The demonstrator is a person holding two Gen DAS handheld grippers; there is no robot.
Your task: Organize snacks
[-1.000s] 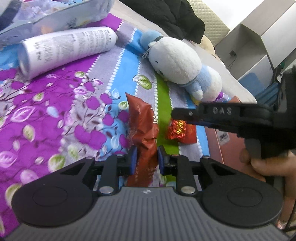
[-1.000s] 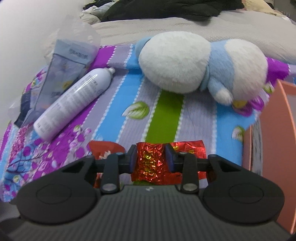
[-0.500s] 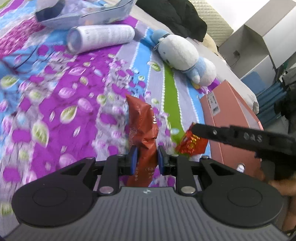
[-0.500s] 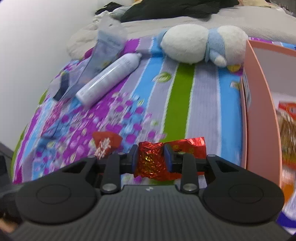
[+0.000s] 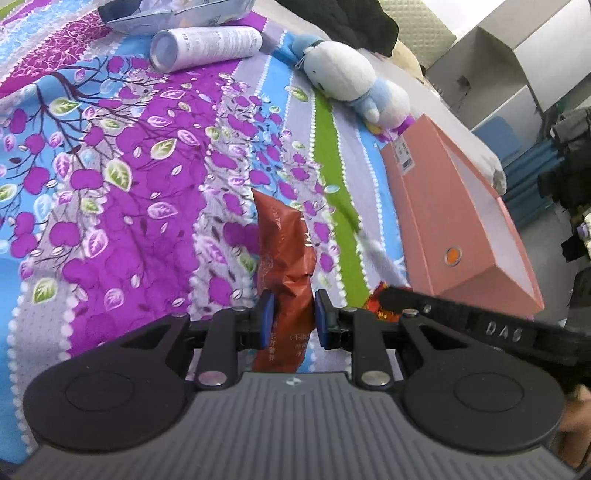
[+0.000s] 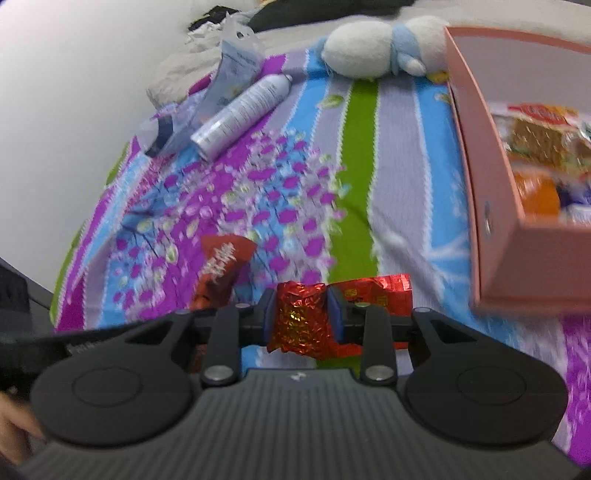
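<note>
My left gripper (image 5: 290,317) is shut on a brown-red snack packet (image 5: 286,258) and holds it above the flowered bedspread. My right gripper (image 6: 301,315) is shut on a shiny red foil snack packet (image 6: 301,317) and holds it above the bed as well. The brown-red packet also shows in the right wrist view (image 6: 221,266), to the left. A pink open box (image 6: 517,221) lies to the right with several snack packs (image 6: 535,140) inside. In the left wrist view the box (image 5: 443,206) is at the right, beyond the right gripper's finger.
A white spray can (image 5: 207,48) and a clear plastic bag (image 5: 177,11) lie at the far side of the bed. A white and blue plush toy (image 5: 351,81) lies just behind the box. Dark clothes (image 5: 351,18) are heaped further back.
Both grippers have lifted and drawn back from the plush toy with their packets. The pink box and its contents have come into view at the right.
</note>
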